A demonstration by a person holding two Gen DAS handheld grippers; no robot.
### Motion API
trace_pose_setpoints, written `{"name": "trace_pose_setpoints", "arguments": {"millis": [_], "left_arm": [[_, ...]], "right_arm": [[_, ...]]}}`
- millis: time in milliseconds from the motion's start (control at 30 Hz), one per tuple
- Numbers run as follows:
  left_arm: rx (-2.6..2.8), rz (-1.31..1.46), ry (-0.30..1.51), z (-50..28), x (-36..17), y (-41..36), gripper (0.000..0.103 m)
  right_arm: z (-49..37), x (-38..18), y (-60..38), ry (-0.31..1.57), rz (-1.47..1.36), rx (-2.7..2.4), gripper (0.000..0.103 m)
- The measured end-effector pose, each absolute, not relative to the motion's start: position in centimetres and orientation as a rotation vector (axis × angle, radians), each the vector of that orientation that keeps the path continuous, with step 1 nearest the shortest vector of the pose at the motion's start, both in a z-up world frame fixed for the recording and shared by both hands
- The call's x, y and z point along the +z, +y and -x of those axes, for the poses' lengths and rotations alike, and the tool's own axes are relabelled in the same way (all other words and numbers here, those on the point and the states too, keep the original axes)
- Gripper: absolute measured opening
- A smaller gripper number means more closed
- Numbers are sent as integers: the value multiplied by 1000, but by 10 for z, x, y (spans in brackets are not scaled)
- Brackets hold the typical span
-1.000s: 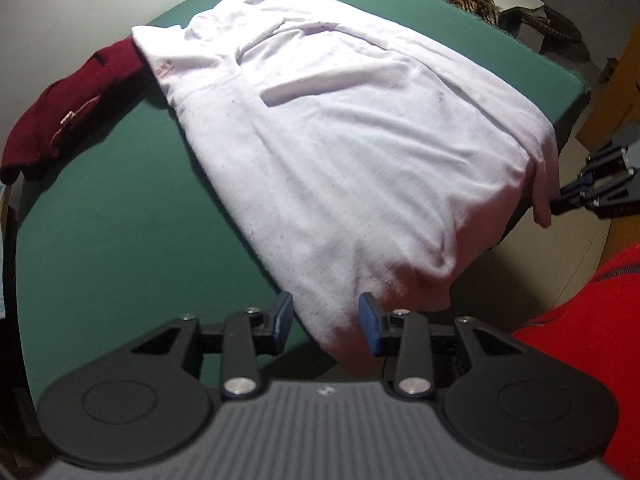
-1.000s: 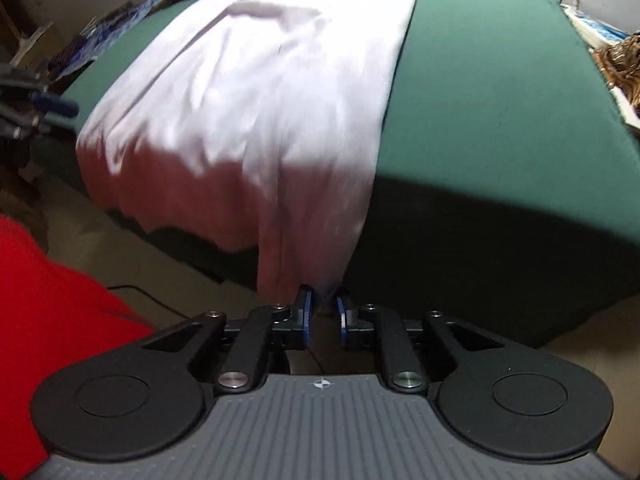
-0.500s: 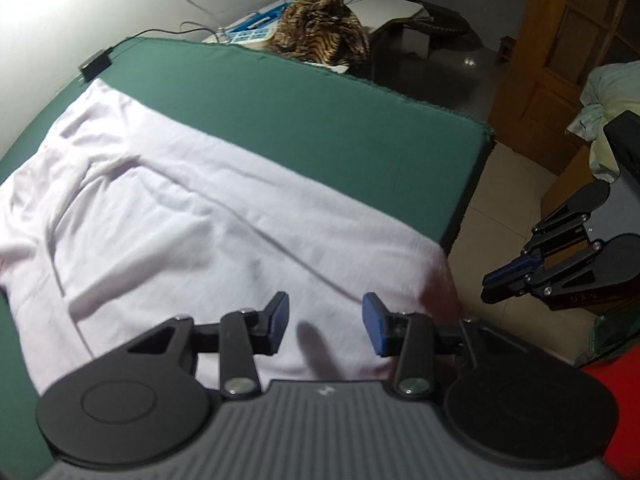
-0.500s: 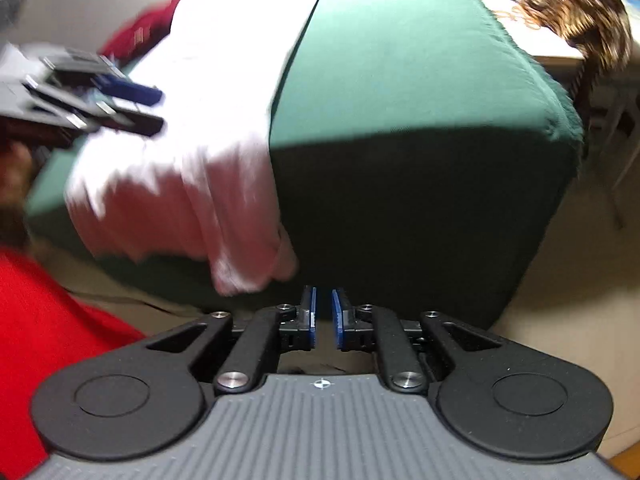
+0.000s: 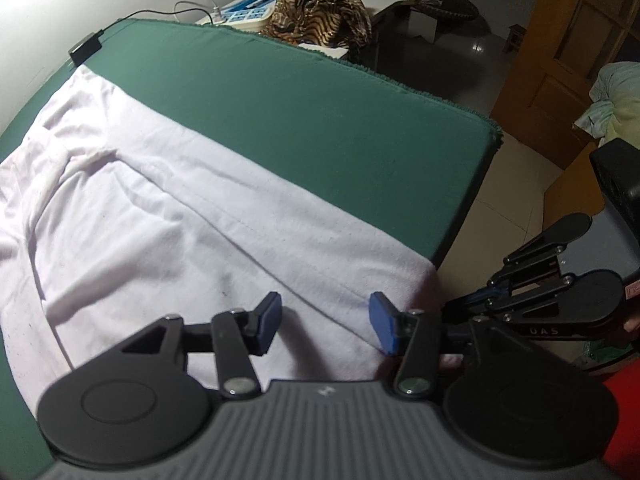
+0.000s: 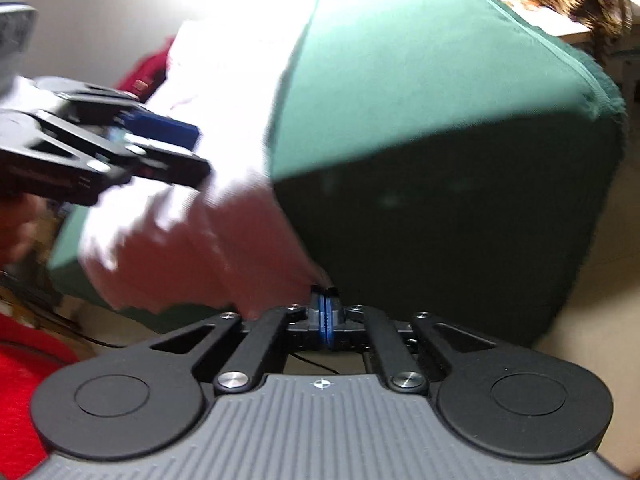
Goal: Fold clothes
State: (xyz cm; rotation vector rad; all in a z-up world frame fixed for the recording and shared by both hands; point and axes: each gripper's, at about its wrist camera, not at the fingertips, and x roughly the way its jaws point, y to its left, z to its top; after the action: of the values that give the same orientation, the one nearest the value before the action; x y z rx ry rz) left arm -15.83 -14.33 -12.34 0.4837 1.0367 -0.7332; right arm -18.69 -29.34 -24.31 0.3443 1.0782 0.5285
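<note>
A white garment (image 5: 180,220) lies spread on the green-covered table (image 5: 320,120), and its near right corner hangs over the front edge (image 6: 200,248). My left gripper (image 5: 325,312) hovers just above that end of the garment. Its jaws are opening and the pads (image 5: 268,320) press on nothing. From the right wrist view the left gripper (image 6: 196,152) shows at the left, over the cloth. My right gripper (image 6: 324,292) is below the table's edge, shut on the tip of the hanging corner. In the left wrist view the right gripper (image 5: 460,304) pokes in beside that corner.
A tiger-striped cloth (image 5: 320,8) lies on a white desk behind the table. A small black box (image 5: 84,50) with a cable sits at the table's far left corner. A dark red garment (image 6: 140,76) lies beyond the white one. A wooden door (image 5: 560,40) and a red sleeve (image 5: 624,420) are at the right.
My left gripper has swung right along the garment to its near right corner, and its jaws have widened. The right gripper has rolled and closed its jaws at the hanging corner.
</note>
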Motion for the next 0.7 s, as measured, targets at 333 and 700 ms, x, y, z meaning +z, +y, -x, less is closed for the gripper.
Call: {"name": "trace_pose_setpoints", "arguments": {"millis": [333,700], "left_arm": [[-706,-470,1007,163,-125,-136,62],[-744,-576,964,165,-124,-140,68]], "right_arm": [[199,-217,-305,1091,-263,538,10],[175,-264,-302,1075,-665,495,3]]}}
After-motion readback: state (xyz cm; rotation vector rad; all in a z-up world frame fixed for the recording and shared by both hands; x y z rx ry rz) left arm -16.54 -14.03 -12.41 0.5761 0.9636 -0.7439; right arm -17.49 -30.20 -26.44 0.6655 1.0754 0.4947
